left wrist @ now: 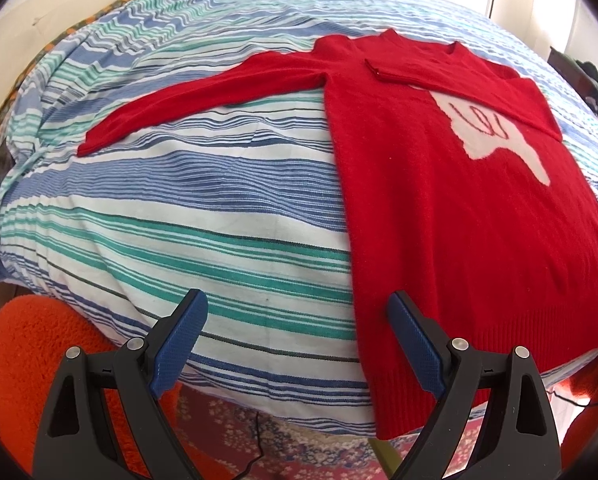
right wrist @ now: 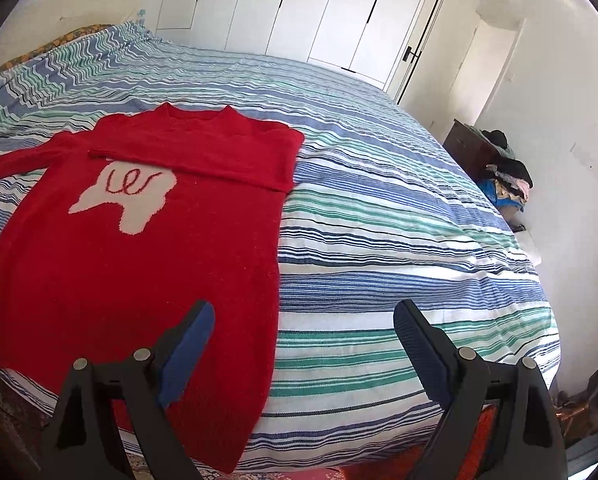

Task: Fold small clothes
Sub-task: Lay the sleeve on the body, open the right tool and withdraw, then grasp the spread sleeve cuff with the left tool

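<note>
A red knit sweater with a white patch on its chest lies flat on the striped bed; it also shows in the right wrist view. Its right sleeve is folded across the chest. Its left sleeve lies stretched out to the left on the cover. My left gripper is open and empty, above the bed's near edge by the sweater's left hem. My right gripper is open and empty, above the sweater's right hem edge.
The bed cover has blue, green and white stripes. An orange fuzzy rug and a patterned carpet lie below the near edge. A dark bedside table with piled clothes stands at the right. White wardrobe doors are behind the bed.
</note>
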Action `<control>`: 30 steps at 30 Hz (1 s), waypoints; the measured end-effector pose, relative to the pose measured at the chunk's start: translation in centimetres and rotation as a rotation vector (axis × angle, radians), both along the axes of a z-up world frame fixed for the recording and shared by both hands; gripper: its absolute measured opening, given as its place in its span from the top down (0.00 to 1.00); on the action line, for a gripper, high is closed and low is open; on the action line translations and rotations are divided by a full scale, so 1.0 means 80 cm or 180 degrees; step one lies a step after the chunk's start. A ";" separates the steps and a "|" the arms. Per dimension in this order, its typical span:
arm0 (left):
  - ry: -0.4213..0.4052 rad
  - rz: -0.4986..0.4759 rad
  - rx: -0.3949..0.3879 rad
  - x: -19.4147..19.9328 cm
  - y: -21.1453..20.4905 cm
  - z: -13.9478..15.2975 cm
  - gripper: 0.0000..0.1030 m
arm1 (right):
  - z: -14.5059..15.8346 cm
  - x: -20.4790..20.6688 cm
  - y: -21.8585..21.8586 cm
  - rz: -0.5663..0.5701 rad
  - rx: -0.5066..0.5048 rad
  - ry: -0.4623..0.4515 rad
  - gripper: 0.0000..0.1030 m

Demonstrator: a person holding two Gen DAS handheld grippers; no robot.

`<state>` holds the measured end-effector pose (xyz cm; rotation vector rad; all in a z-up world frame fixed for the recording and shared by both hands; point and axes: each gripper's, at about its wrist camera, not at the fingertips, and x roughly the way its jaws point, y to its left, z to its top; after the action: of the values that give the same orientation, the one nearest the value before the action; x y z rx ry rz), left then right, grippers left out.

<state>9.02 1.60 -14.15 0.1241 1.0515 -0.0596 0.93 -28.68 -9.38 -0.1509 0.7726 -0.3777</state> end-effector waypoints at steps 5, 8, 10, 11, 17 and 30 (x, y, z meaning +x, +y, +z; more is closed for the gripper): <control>0.0006 0.0013 -0.0008 0.000 0.001 -0.001 0.10 | -0.004 0.004 0.002 -0.0007 -0.0065 0.0065 0.12; 0.0016 0.0020 -0.0013 0.001 0.001 -0.002 0.10 | -0.007 0.005 0.003 -0.0020 -0.0110 0.0101 0.12; 0.0019 0.0017 -0.0014 0.002 0.002 -0.002 0.10 | -0.009 0.005 0.003 -0.0025 -0.0133 0.0115 0.12; 0.0020 0.0014 -0.0010 0.002 0.002 -0.002 0.10 | -0.009 0.006 0.003 -0.0028 -0.0137 0.0122 0.12; 0.0040 -0.0002 0.0011 0.002 -0.001 -0.003 0.10 | -0.011 0.007 0.003 -0.0045 -0.0150 0.0152 0.12; 0.0341 0.0184 -0.0289 0.023 0.024 -0.007 0.10 | -0.013 0.011 0.008 0.0084 -0.0010 0.0101 0.12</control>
<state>10.89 3.55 -14.71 0.0082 1.1567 -0.0620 1.82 -28.03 -10.43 -0.1703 0.8007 -0.3522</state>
